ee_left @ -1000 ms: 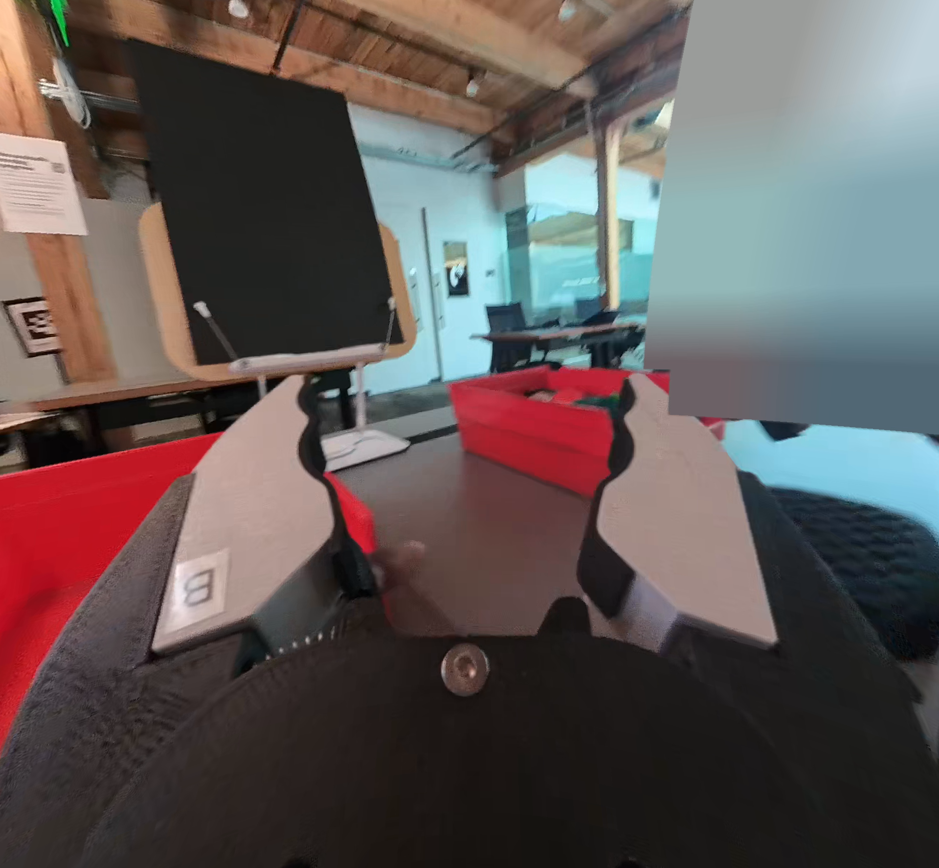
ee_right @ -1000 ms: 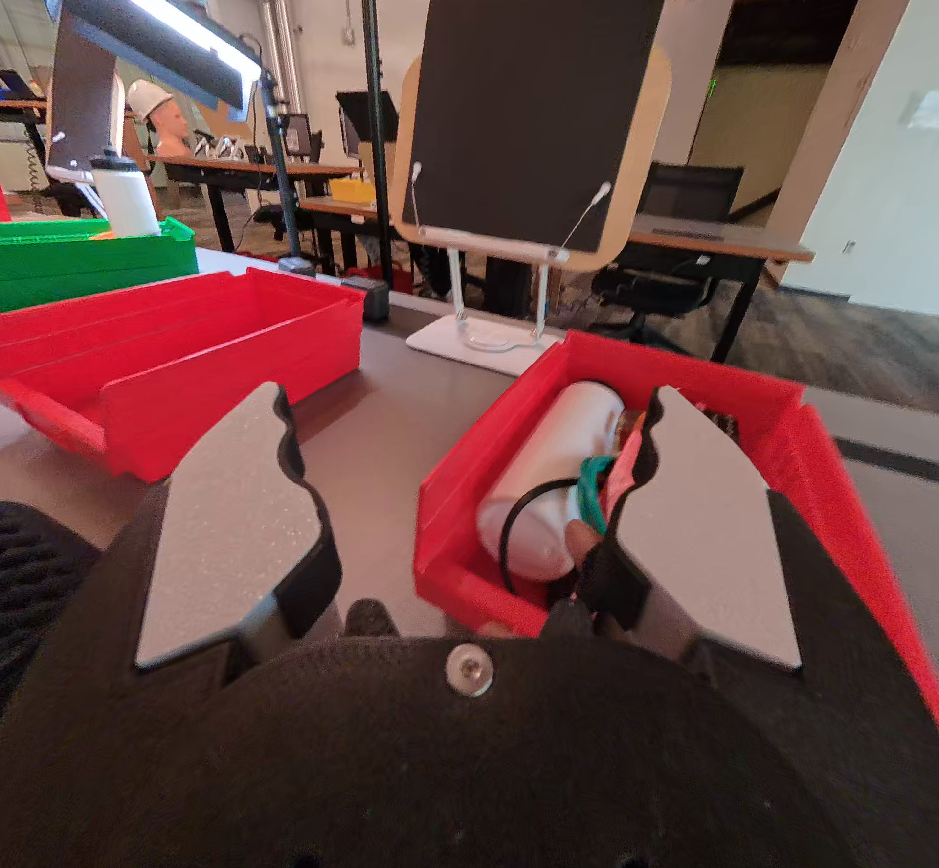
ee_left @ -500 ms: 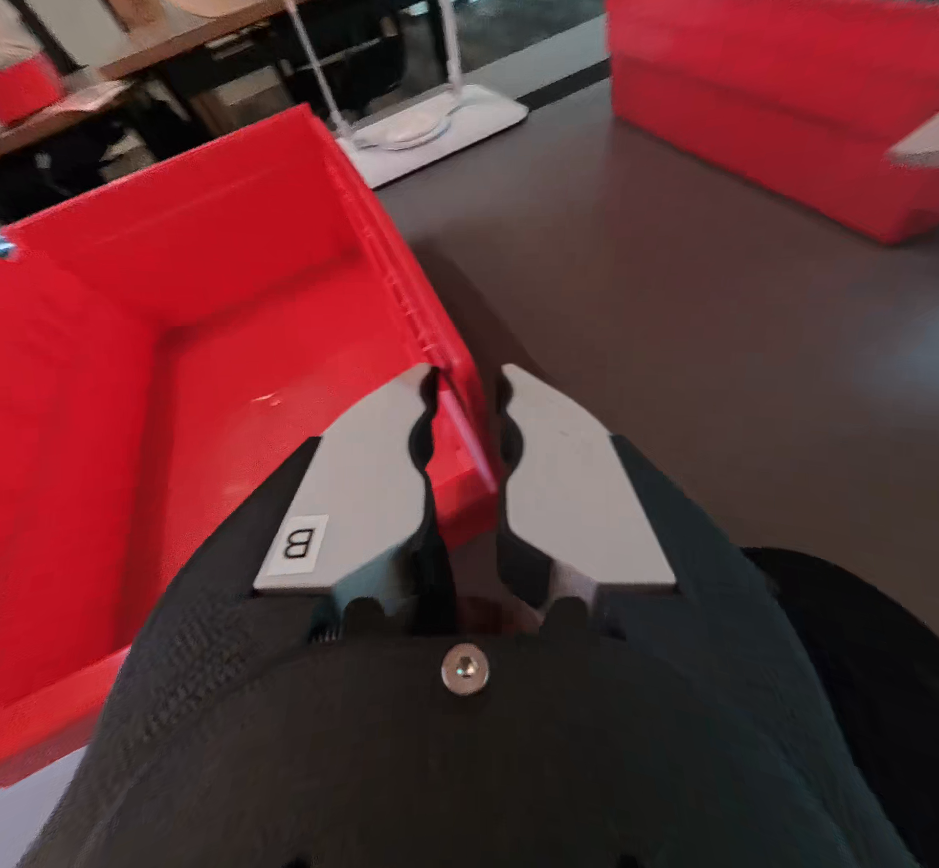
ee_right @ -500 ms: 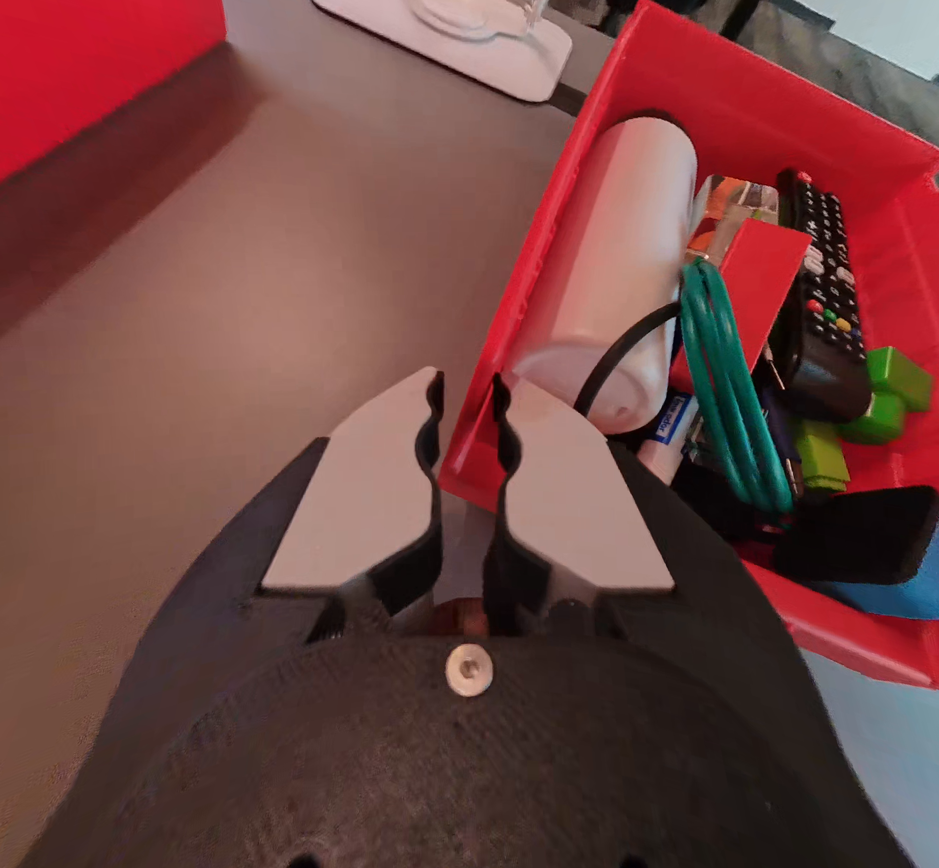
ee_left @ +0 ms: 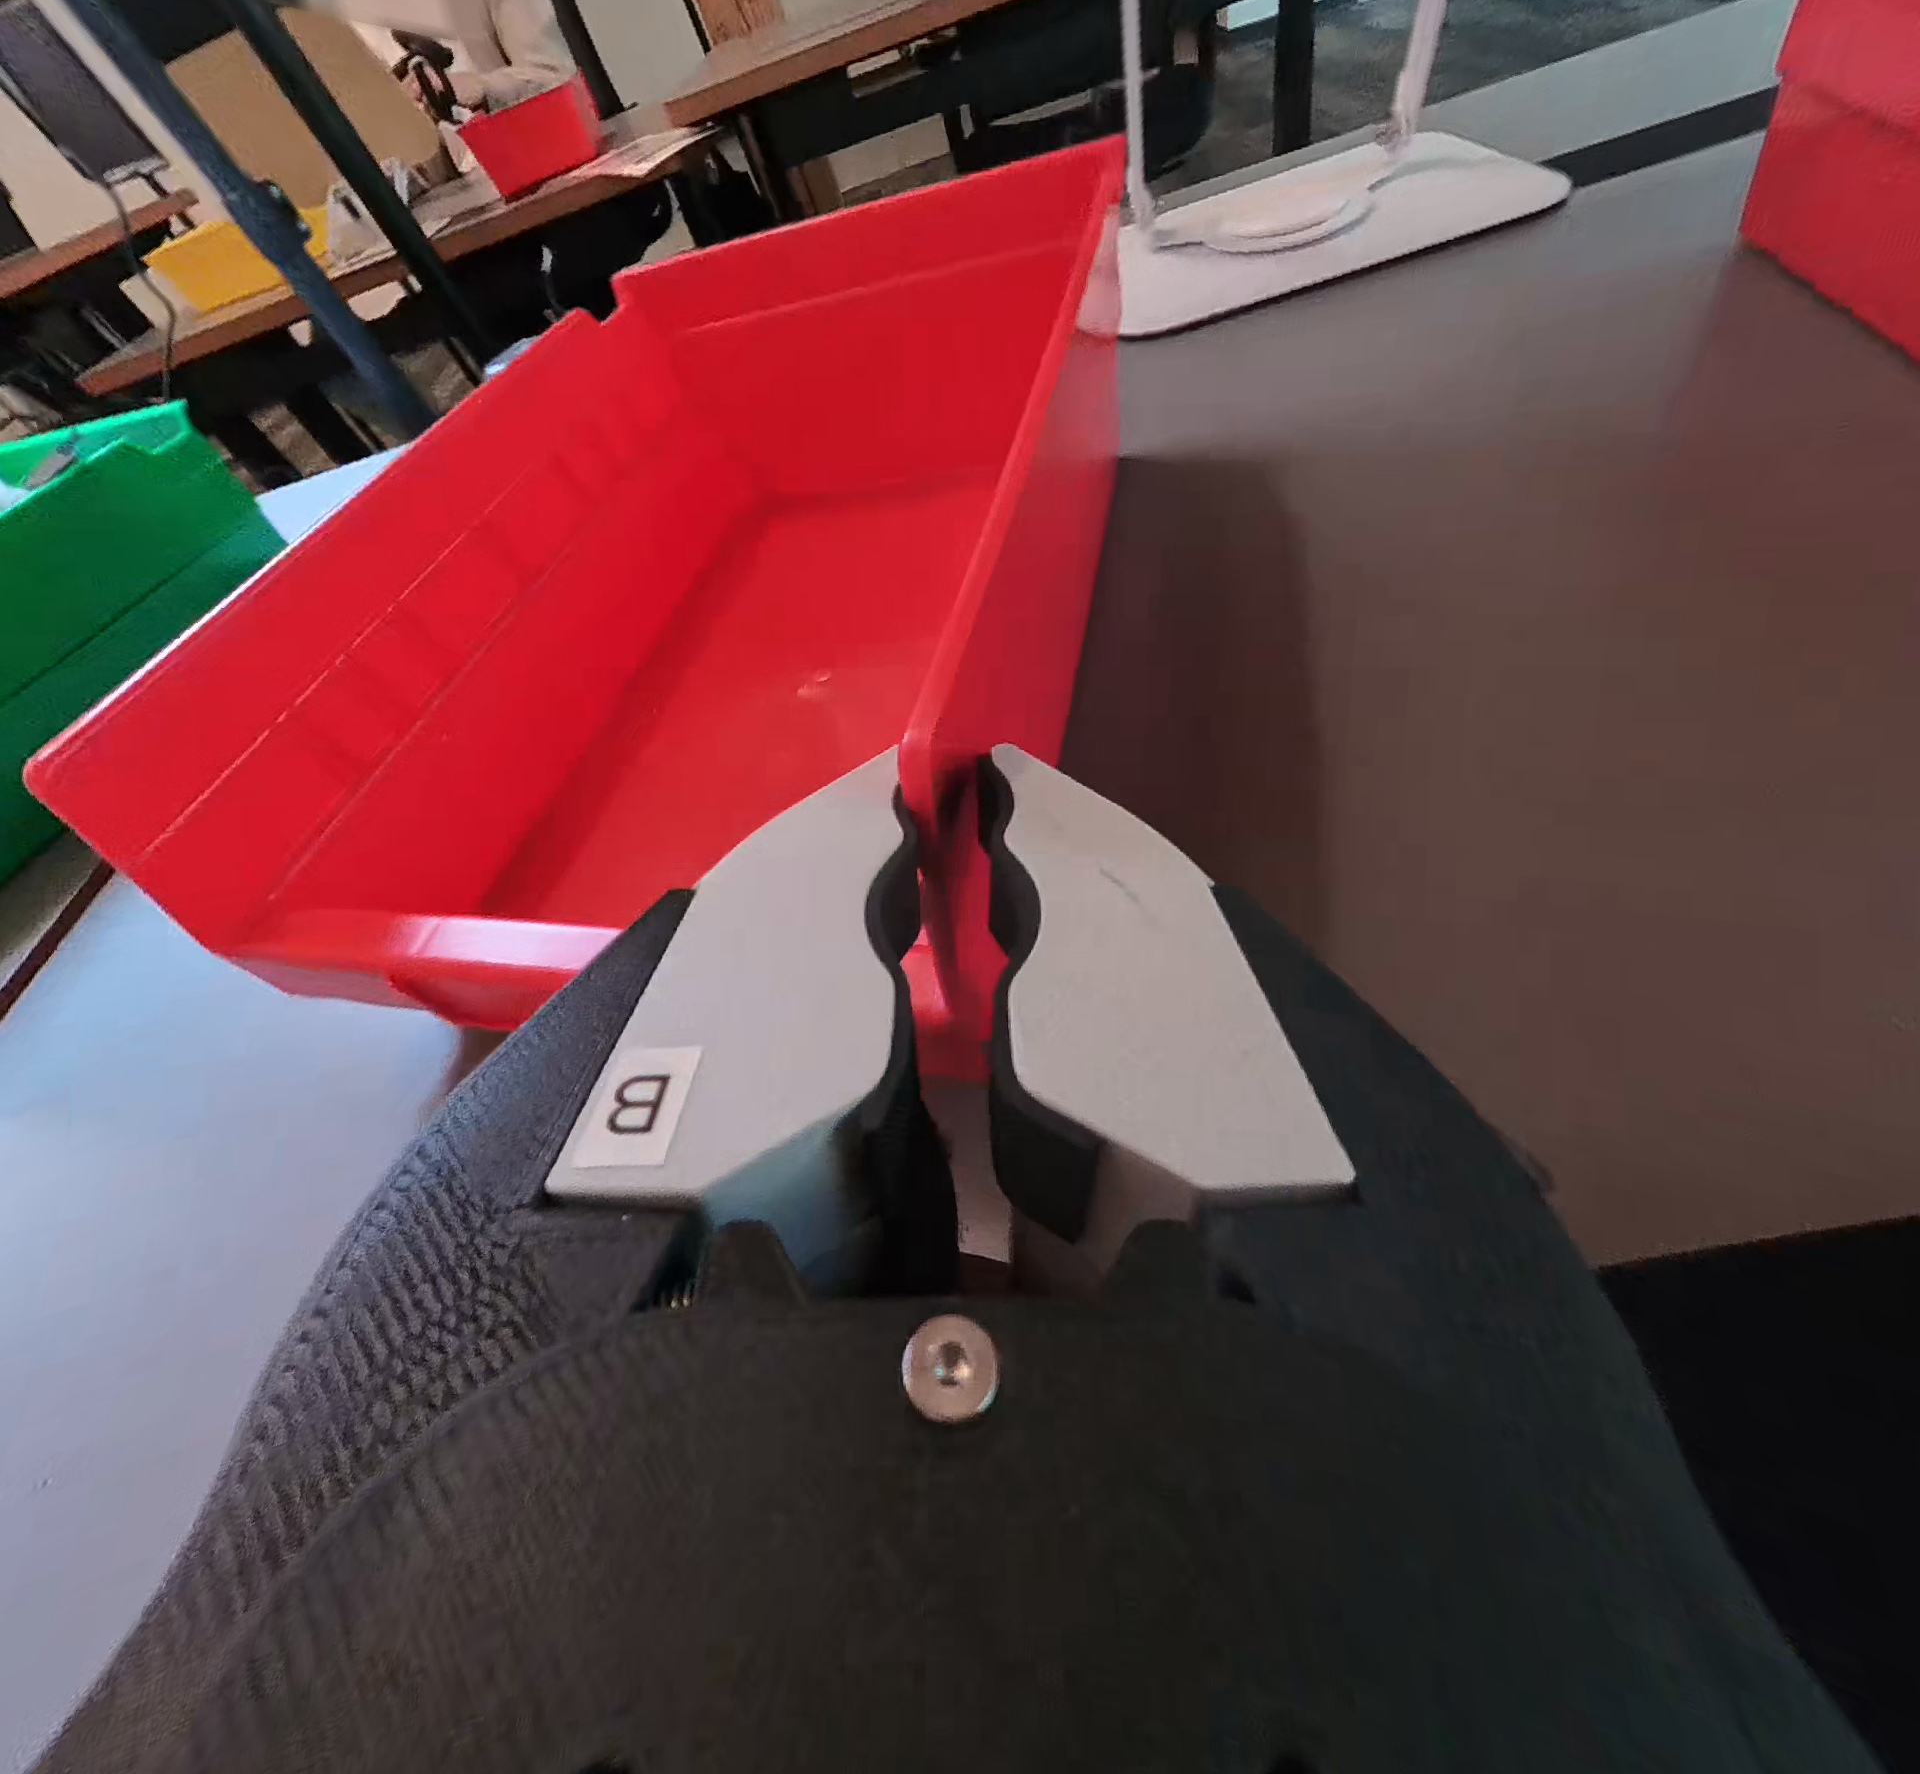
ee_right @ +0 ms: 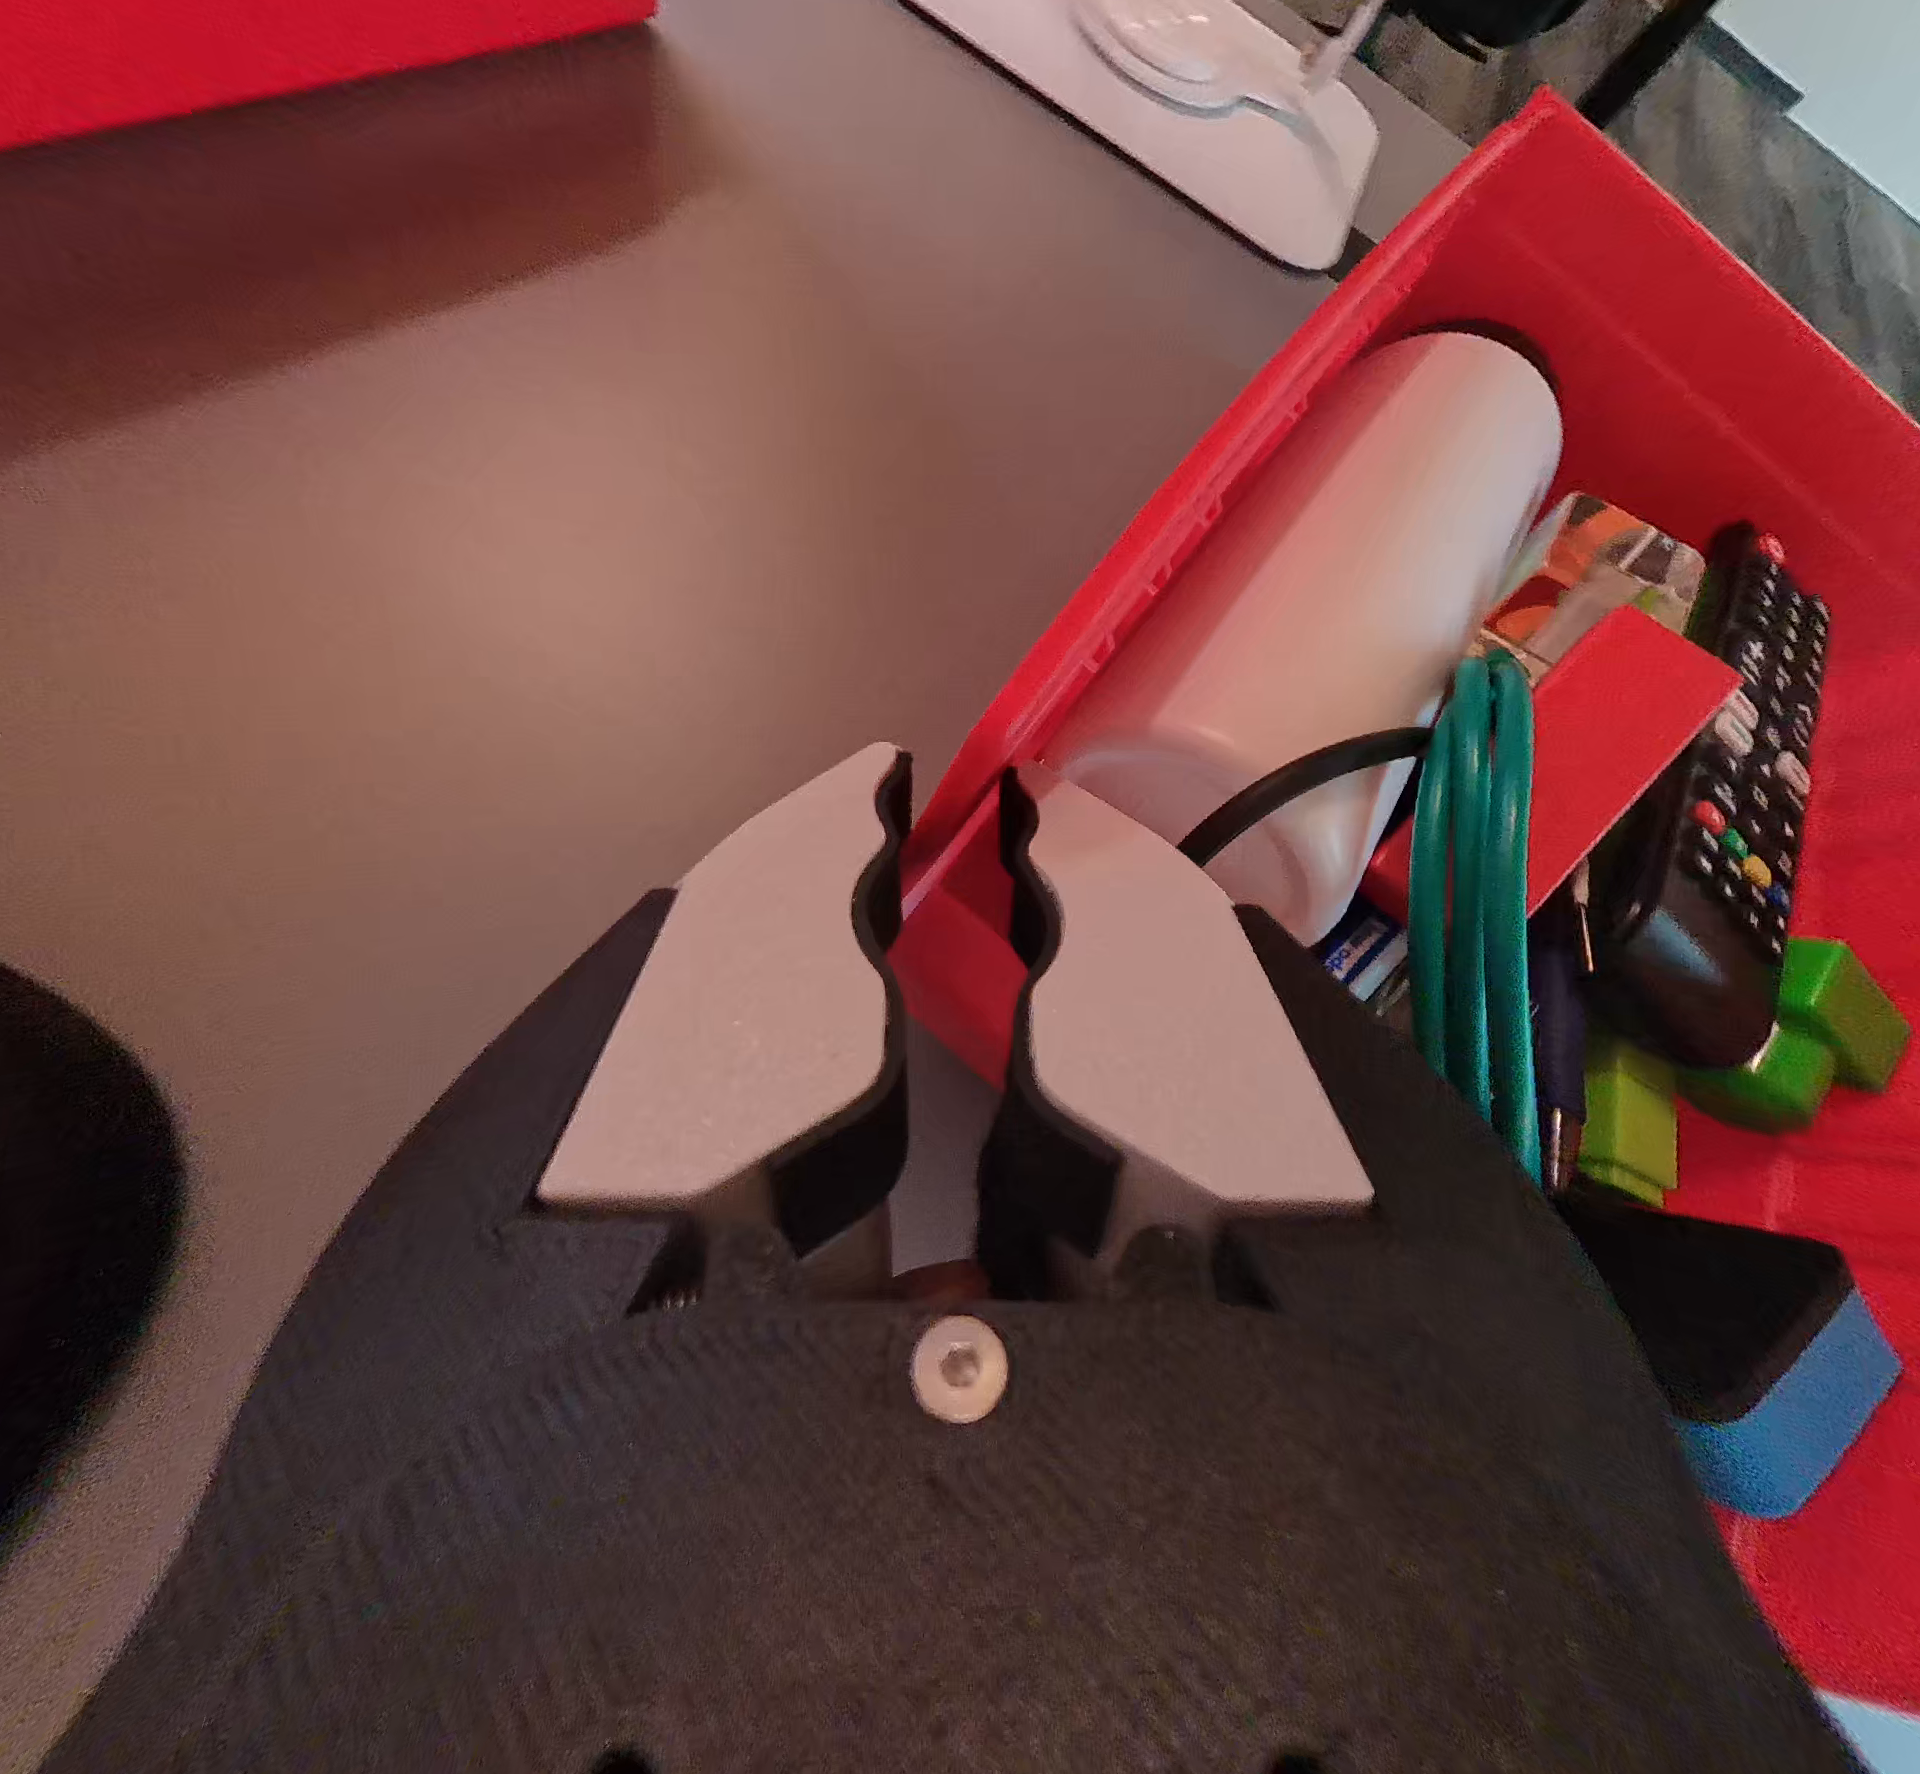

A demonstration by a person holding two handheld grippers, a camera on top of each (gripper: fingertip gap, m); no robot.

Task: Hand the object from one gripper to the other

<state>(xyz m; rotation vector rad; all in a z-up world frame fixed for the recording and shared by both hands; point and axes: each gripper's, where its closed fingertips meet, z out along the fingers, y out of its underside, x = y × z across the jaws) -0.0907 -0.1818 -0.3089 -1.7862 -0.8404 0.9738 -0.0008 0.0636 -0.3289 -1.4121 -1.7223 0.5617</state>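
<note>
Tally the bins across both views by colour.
Red: 3 (empty red bin, filled red bin, small red bin on a far desk)
Green: 1 (green bin)
Yellow: 1 (yellow bin)
Total: 5

bottle (ee_right: pixel 1340 581) in right bin (ee_right: pixel 1704 290), stand (ee_right: pixel 1122 41) behind

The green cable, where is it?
In the right wrist view, the green cable lies in the full red bin on the right, between the white bottle and the black remote.
</note>
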